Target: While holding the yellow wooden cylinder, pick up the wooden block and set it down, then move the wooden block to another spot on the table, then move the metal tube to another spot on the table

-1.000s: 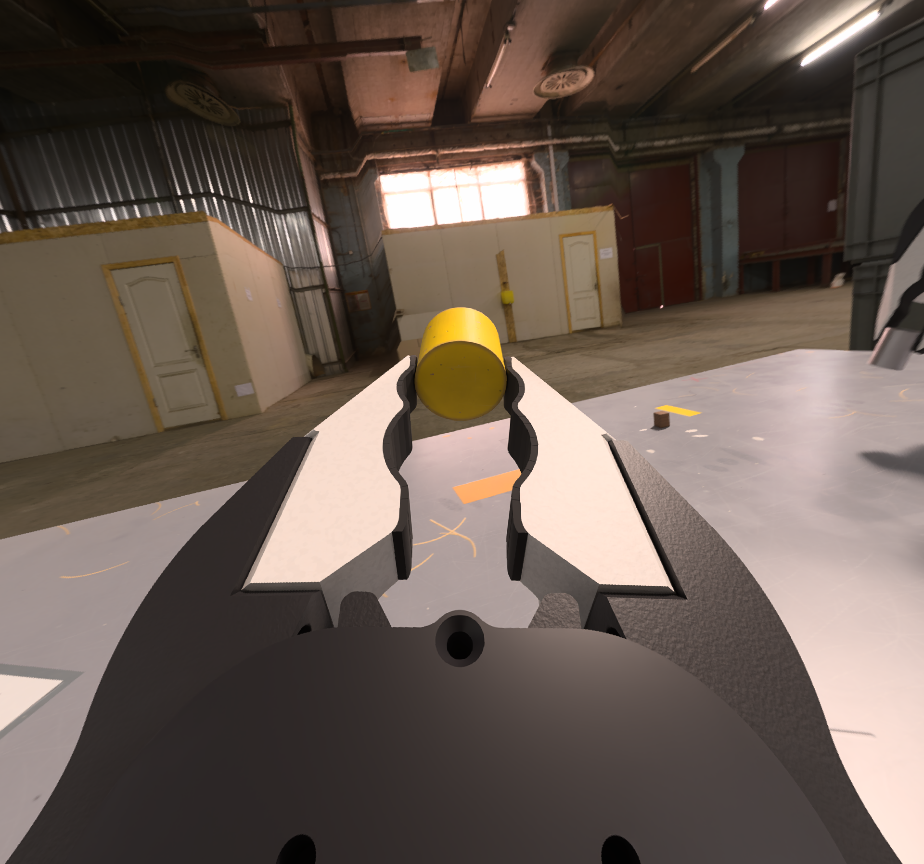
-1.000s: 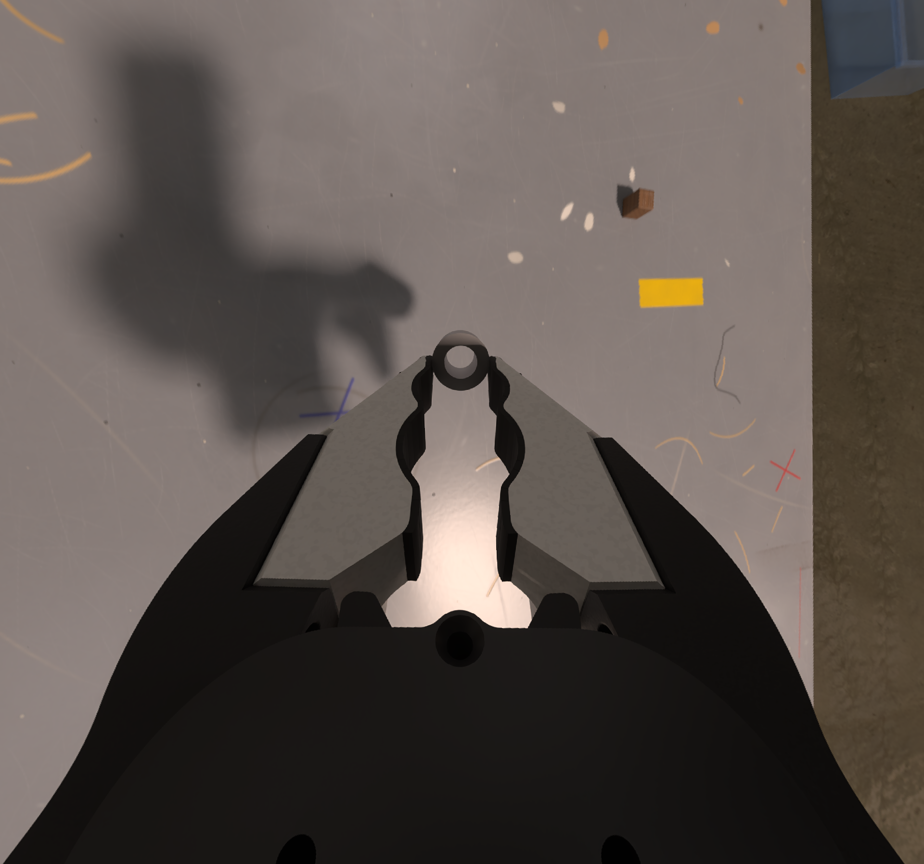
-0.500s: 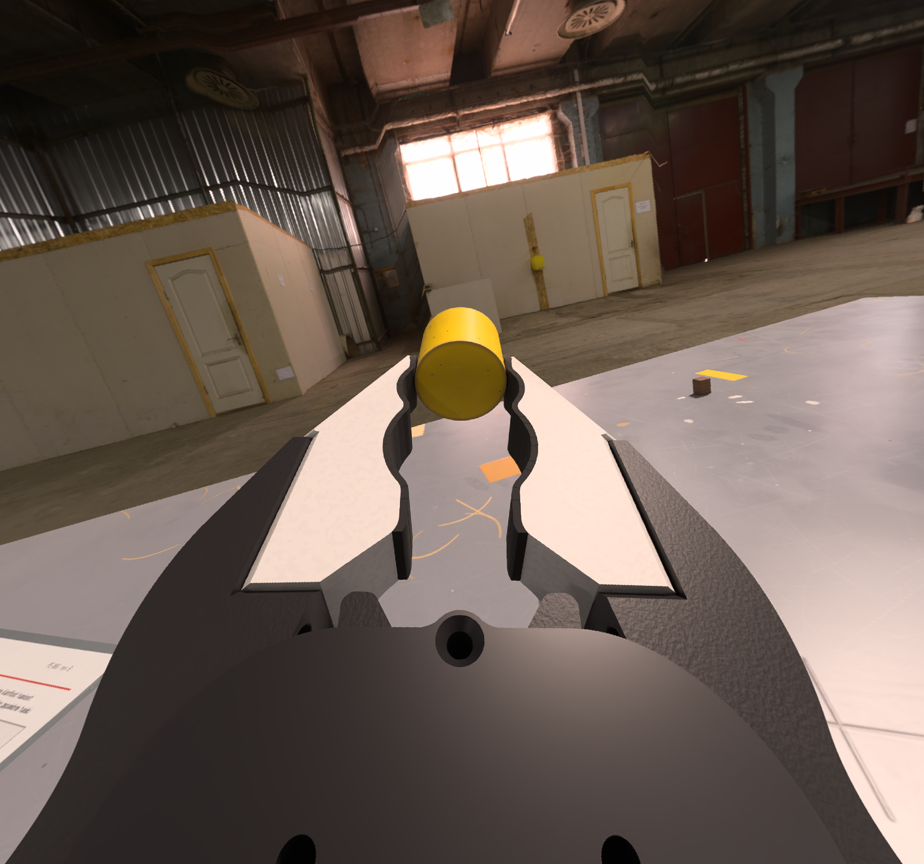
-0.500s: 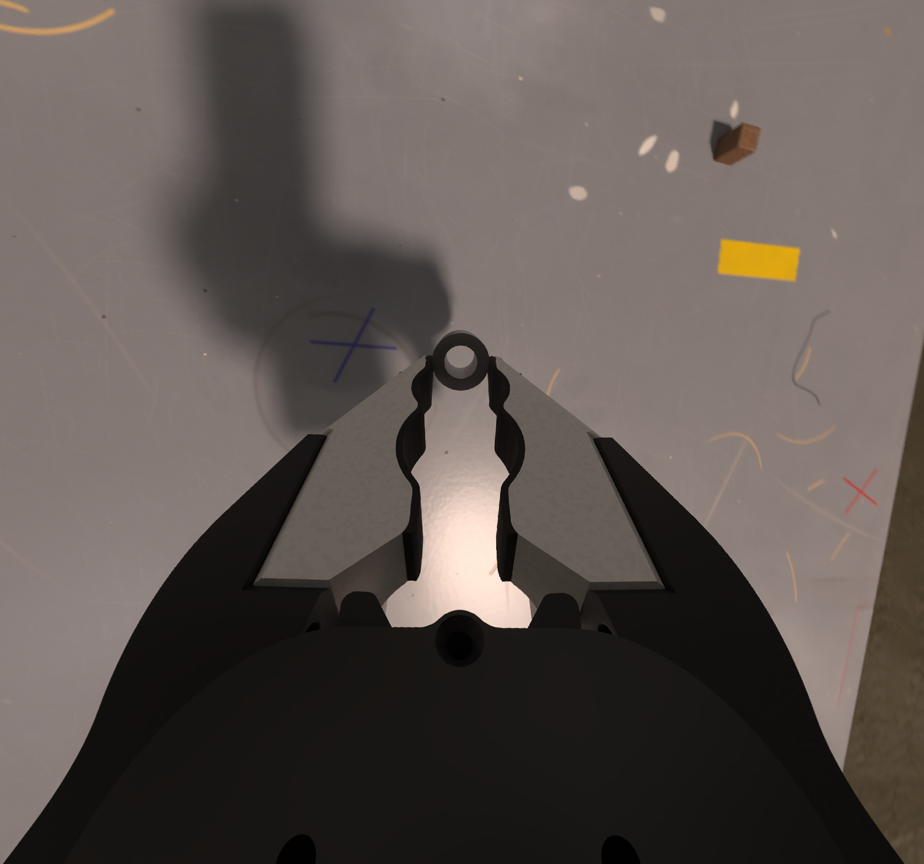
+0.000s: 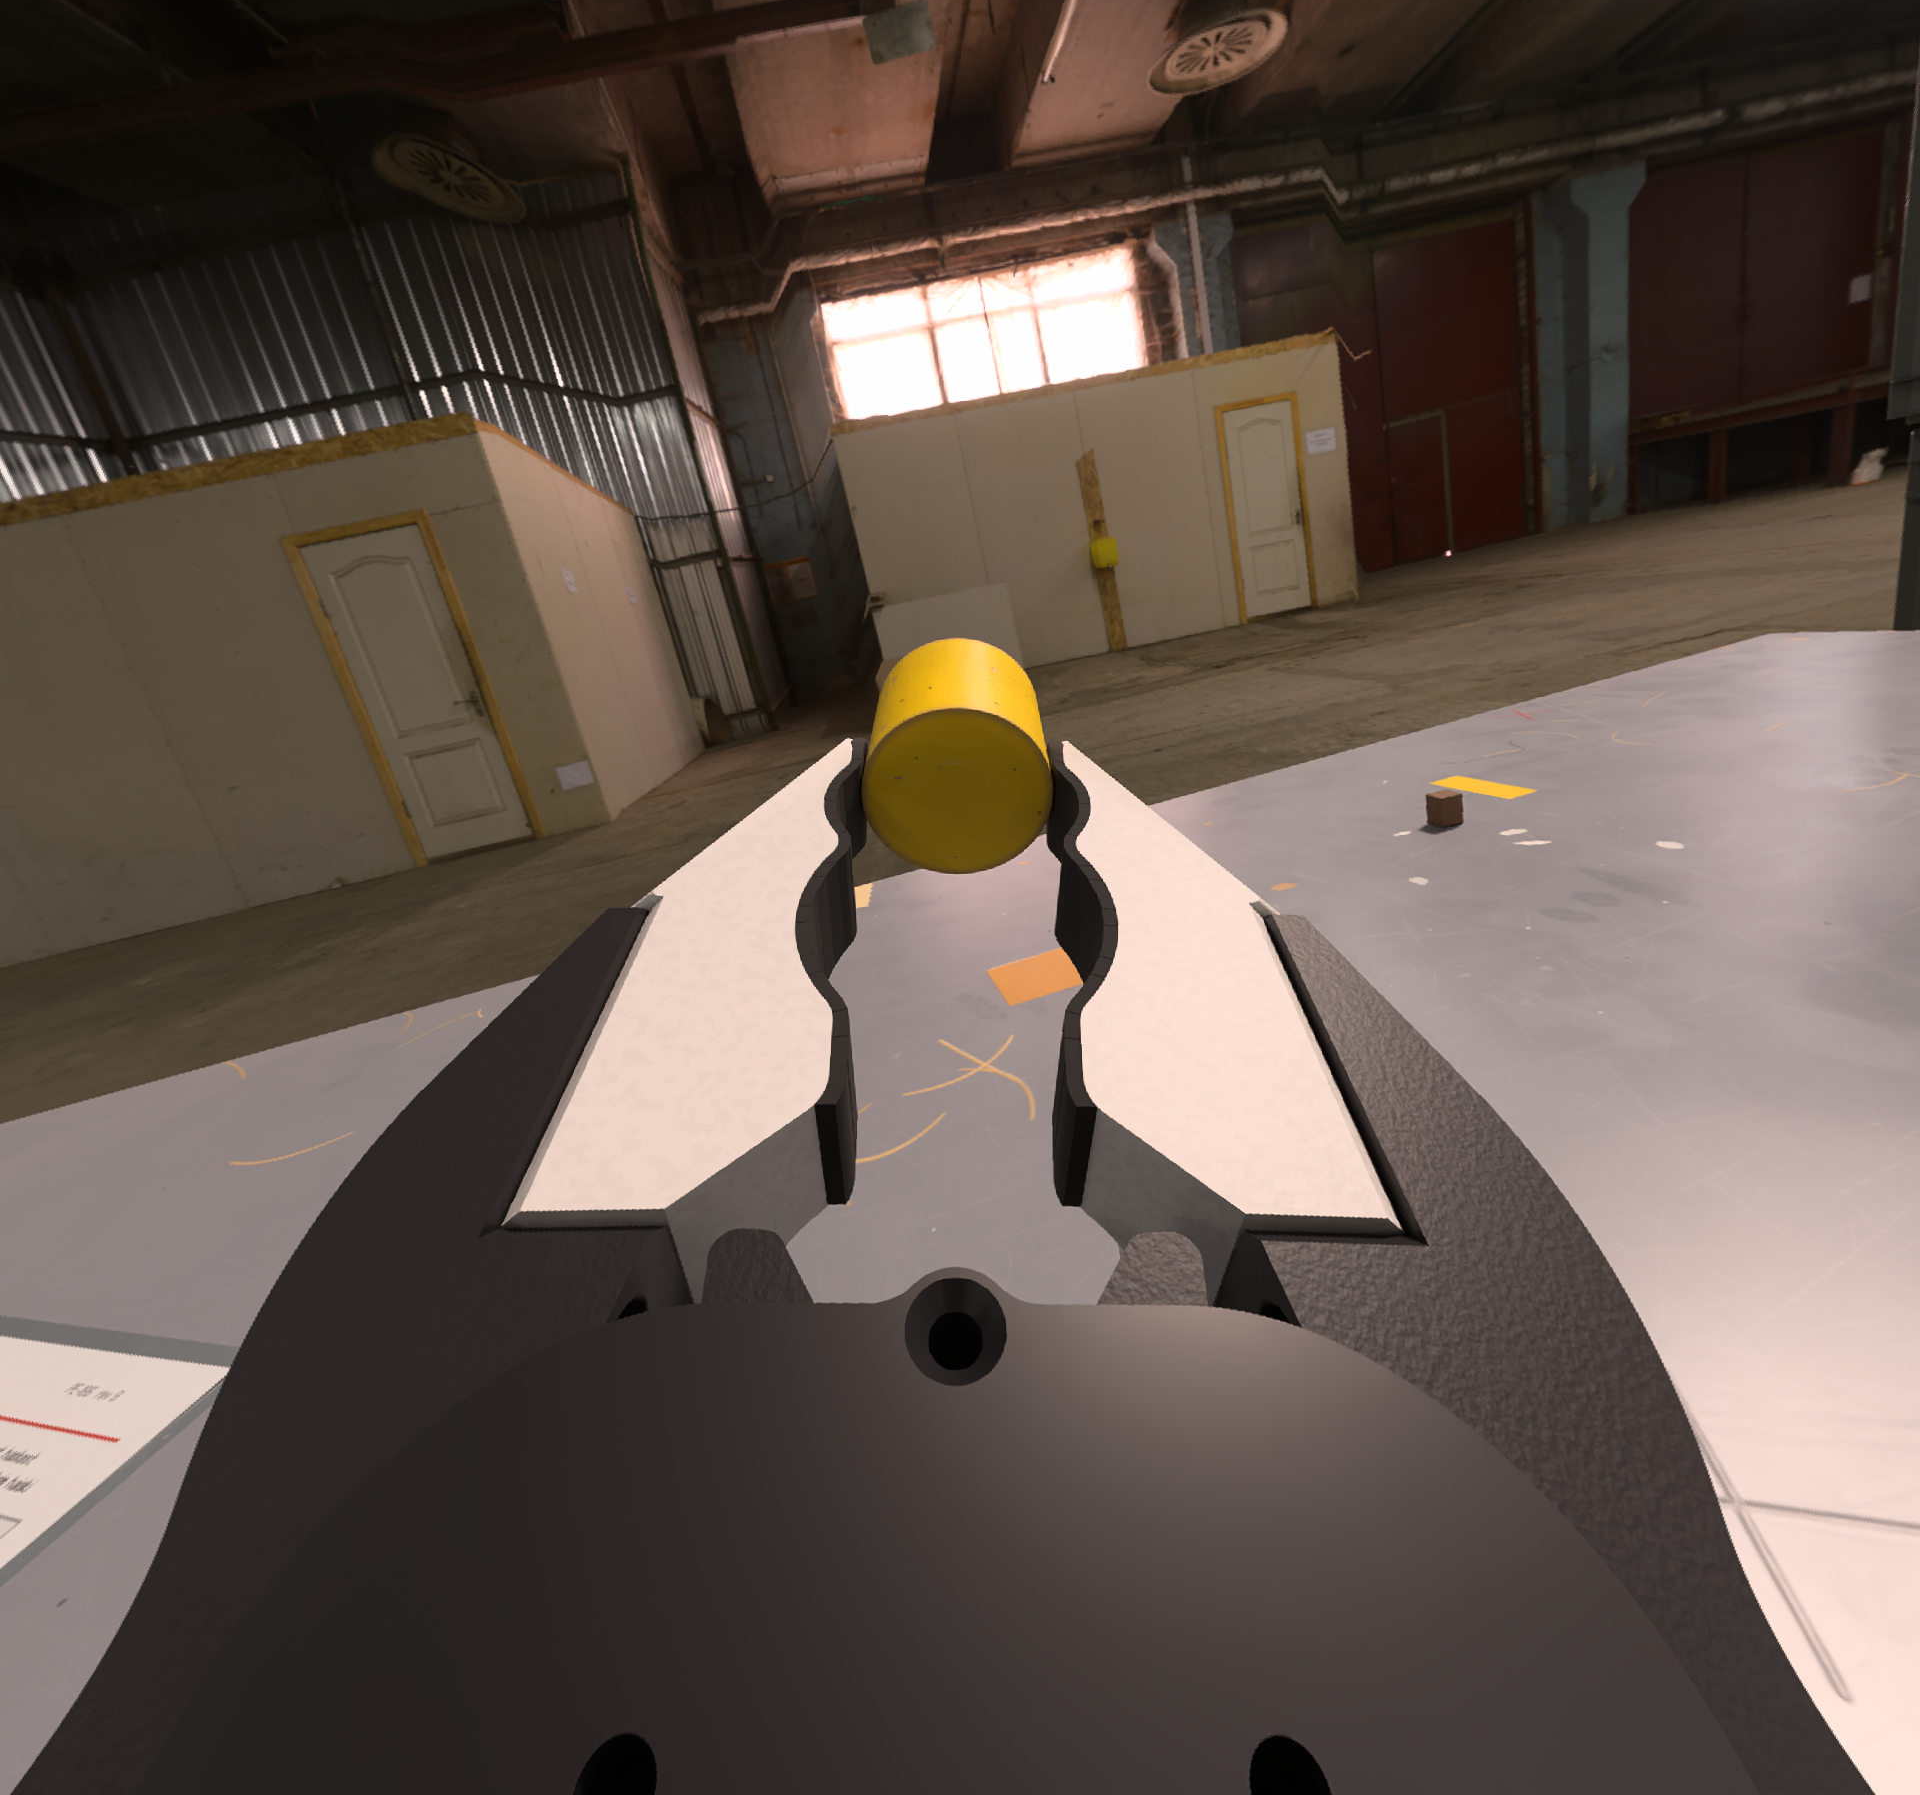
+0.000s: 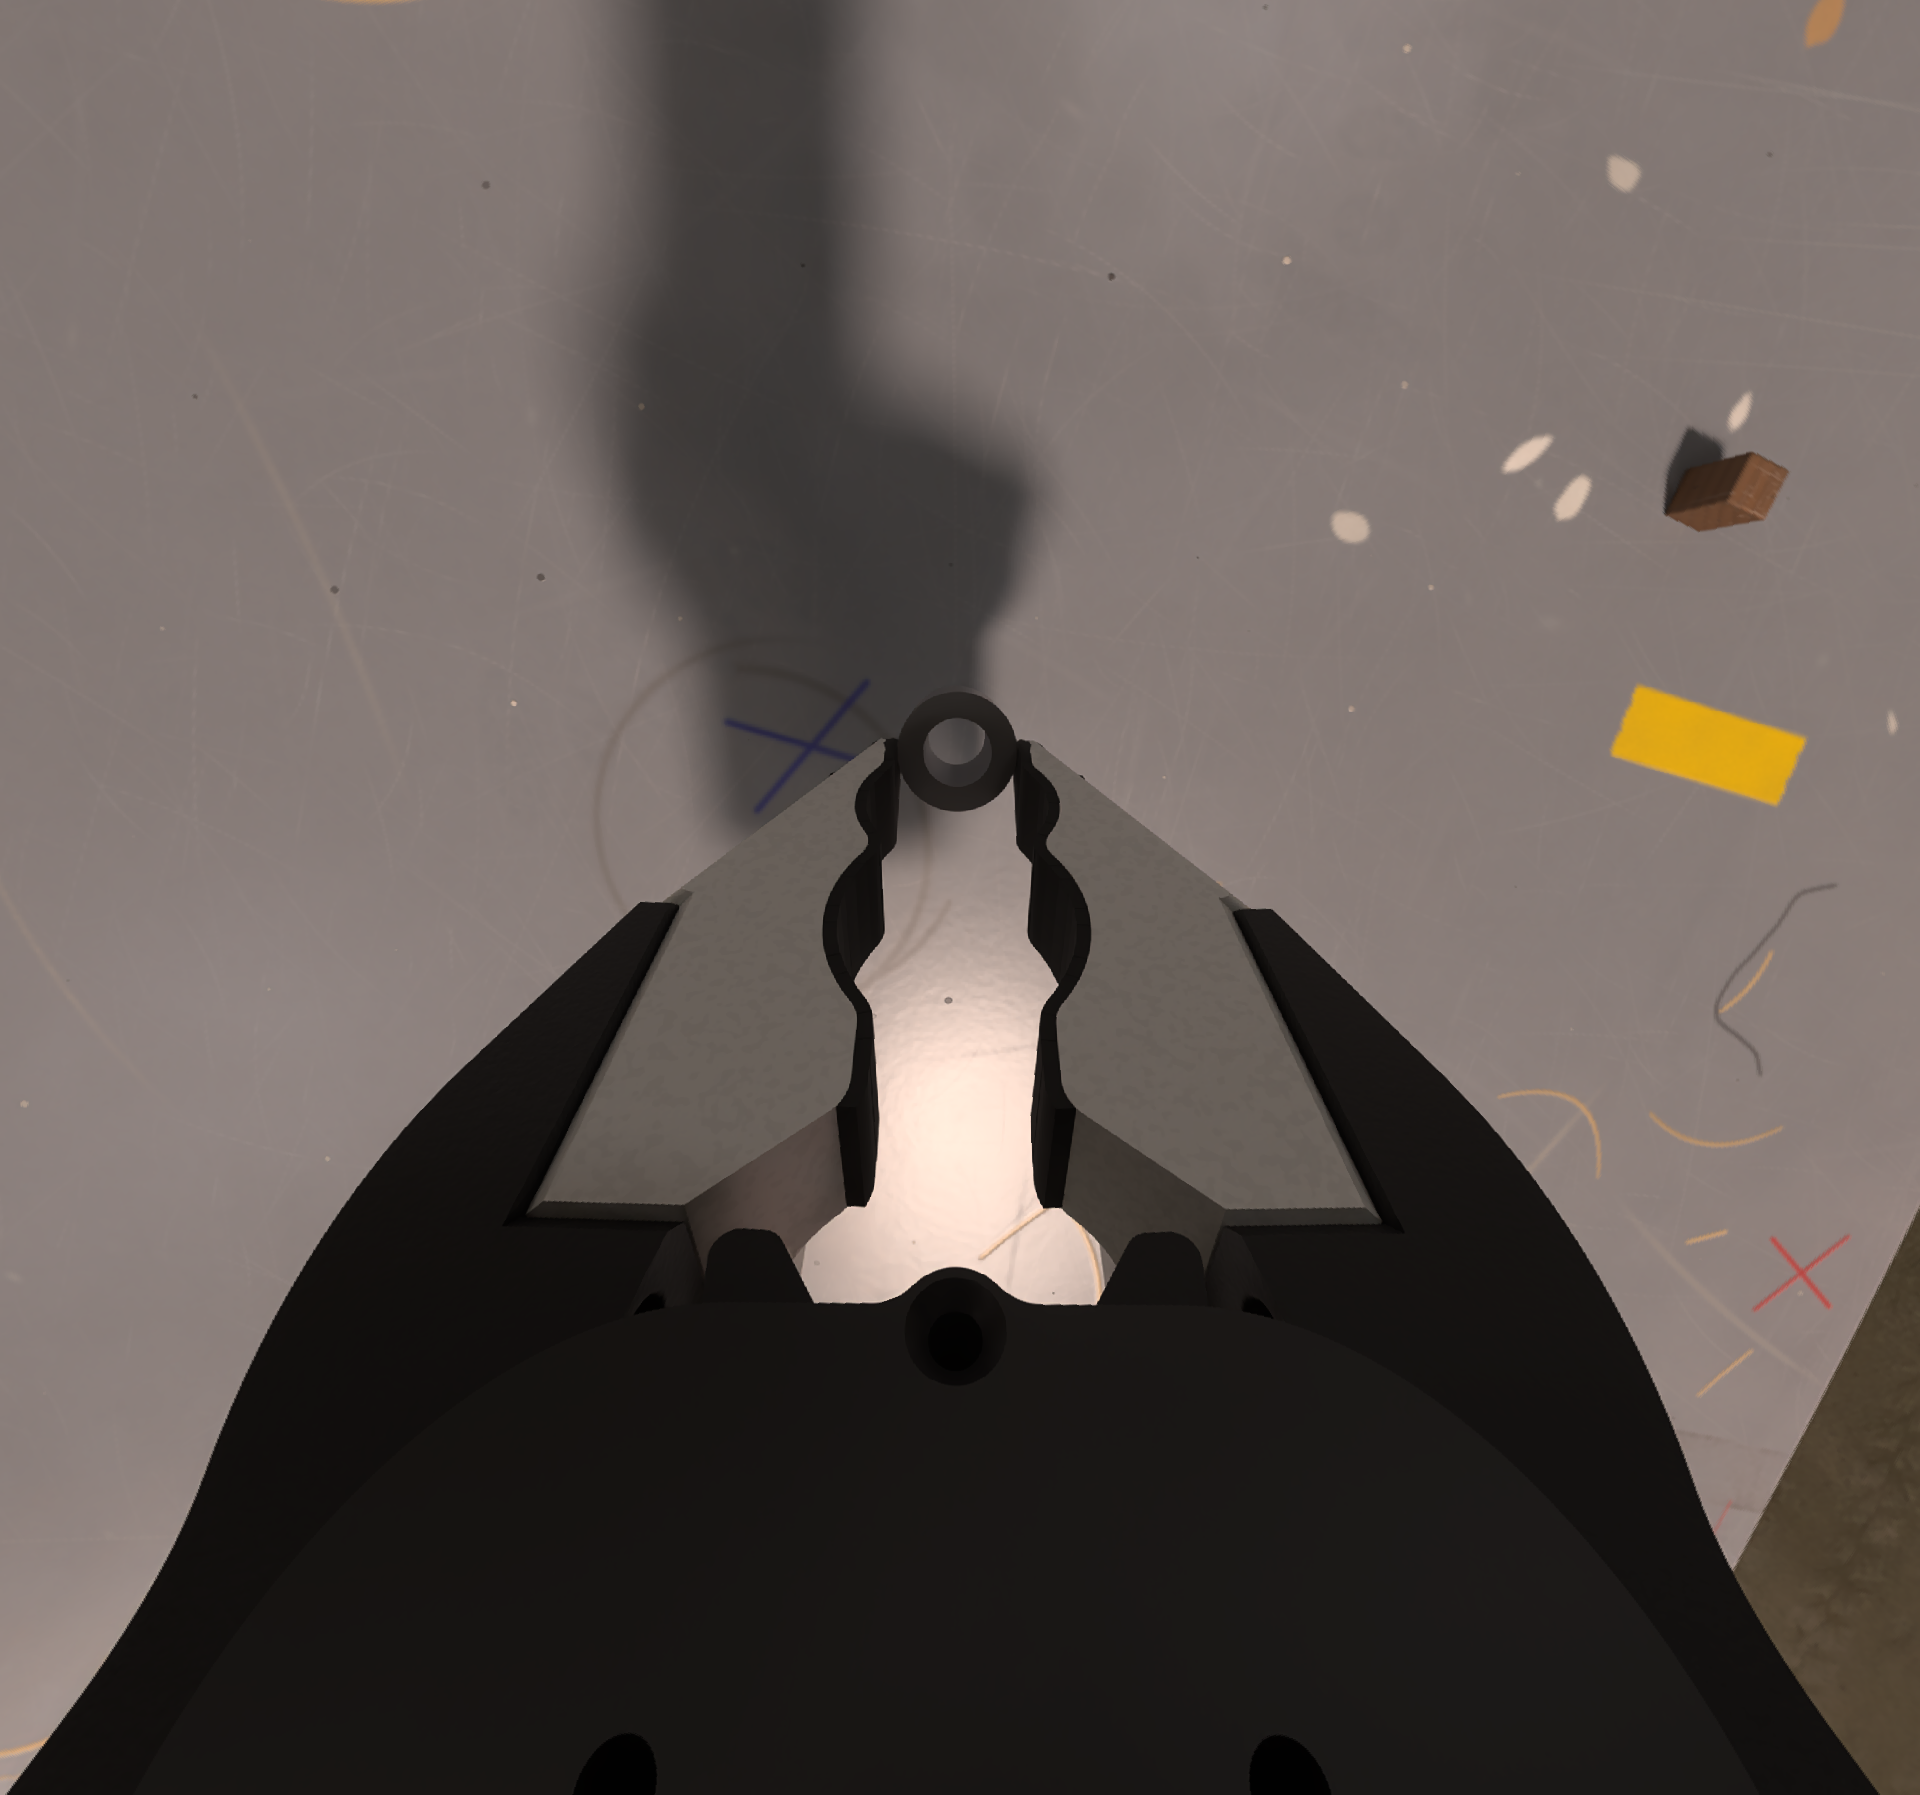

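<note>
My left gripper [image 5: 956, 784] is shut on the yellow wooden cylinder [image 5: 956, 758], holding it end-on above the grey table [image 5: 1558, 1070]. My right gripper [image 6: 956, 766] points straight down and is shut on the grey metal tube [image 6: 956, 766], which I see end-on between the fingertips, above the table [image 6: 312, 498]. The small brown wooden block [image 6: 1727, 492] lies on the table to the upper right of the right gripper; it also shows far right in the left wrist view [image 5: 1444, 808]. The right gripper is not in the left wrist view.
A yellow tape patch [image 6: 1706, 744] lies near the block, also seen in the left wrist view [image 5: 1481, 787]. An orange patch [image 5: 1034, 974] lies under the left gripper. The table's right edge [image 6: 1808, 1454] meets the floor. A white sheet [image 5: 73, 1433] lies at lower left.
The right gripper with the tube has moved lower and leftward over the table; the block and yellow patch slid right and grew in its view. The left view has swung slightly, cylinder still held.
</note>
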